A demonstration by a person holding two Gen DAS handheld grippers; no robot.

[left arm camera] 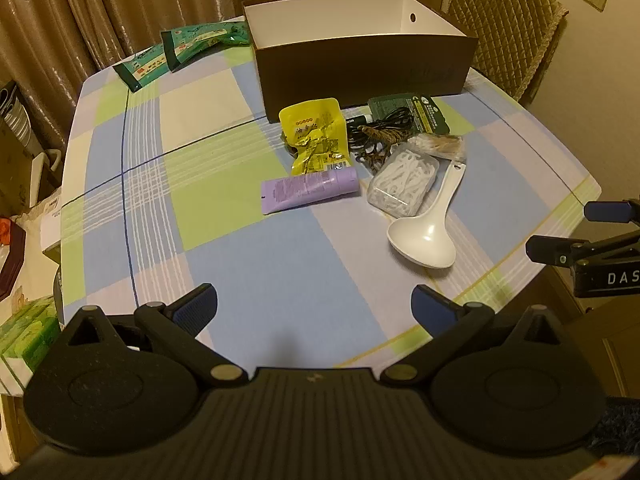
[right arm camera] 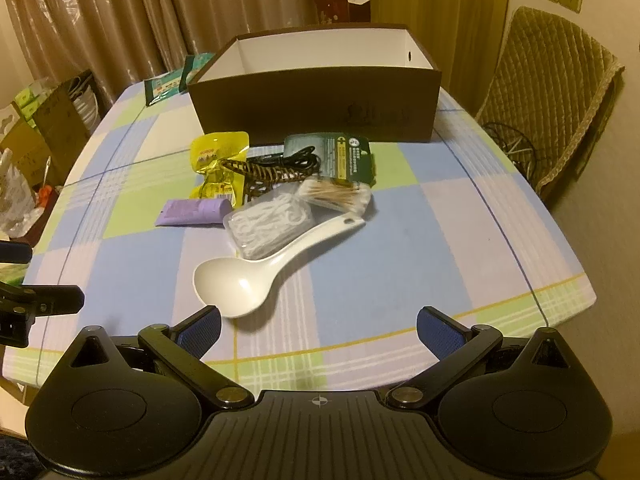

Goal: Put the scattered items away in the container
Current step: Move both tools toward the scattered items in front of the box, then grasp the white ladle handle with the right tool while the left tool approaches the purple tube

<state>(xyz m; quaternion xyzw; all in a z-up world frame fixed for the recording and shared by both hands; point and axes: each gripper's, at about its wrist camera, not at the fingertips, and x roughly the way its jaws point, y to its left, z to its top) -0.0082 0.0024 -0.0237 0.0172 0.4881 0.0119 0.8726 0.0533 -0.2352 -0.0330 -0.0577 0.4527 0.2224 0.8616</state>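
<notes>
An open brown box with a white inside (left arm camera: 360, 64) (right arm camera: 316, 100) stands at the far side of the checked tablecloth. In front of it lie a yellow snack packet (left arm camera: 316, 136) (right arm camera: 218, 160), a purple tube (left arm camera: 308, 190) (right arm camera: 196, 212), a white spoon (left arm camera: 424, 232) (right arm camera: 248, 276), a clear box of white floss picks (left arm camera: 404, 180) (right arm camera: 268, 220), a bag of cotton swabs (right arm camera: 336, 196), a dark green card pack (left arm camera: 412, 112) (right arm camera: 336, 156) and a black cable (left arm camera: 380, 124). My left gripper (left arm camera: 316, 306) and right gripper (right arm camera: 318, 328) are open and empty, above the near table edge.
Green packets (left arm camera: 176, 52) (right arm camera: 172, 84) lie at the table's far left. A padded chair (left arm camera: 508, 24) (right arm camera: 548, 112) stands at the right. Boxes and bags (right arm camera: 44, 128) crowd the floor on the left. The other gripper shows at each view's edge (left arm camera: 560, 236) (right arm camera: 36, 276).
</notes>
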